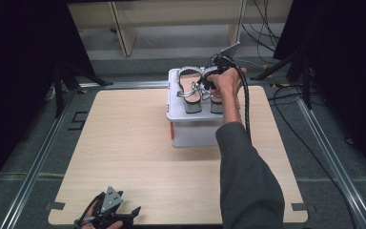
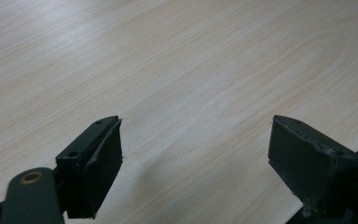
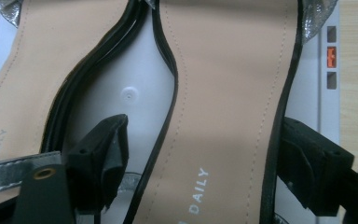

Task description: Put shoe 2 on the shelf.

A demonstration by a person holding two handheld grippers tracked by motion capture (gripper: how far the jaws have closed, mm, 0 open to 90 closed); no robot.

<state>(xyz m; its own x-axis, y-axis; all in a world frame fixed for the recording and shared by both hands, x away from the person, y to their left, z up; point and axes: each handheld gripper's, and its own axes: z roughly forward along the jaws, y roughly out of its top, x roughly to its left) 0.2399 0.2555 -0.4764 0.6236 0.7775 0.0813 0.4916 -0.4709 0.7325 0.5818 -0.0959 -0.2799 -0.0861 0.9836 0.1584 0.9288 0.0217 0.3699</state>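
Your left gripper (image 1: pixel 124 213) rests at the table's (image 1: pixel 138 157) near left edge, jaws wide apart and empty, parked clear of the work. Further right, the left sandal (image 1: pixel 189 89) sits square on the white box (image 1: pixel 193 129), so the pair reads as lined up side by side. Your right gripper (image 3: pixel 200 163) hangs over the right sandal (image 3: pixel 233 93) with its jaws spread wide, one on each side of the sole; neither pad seems to press, so it looks let go
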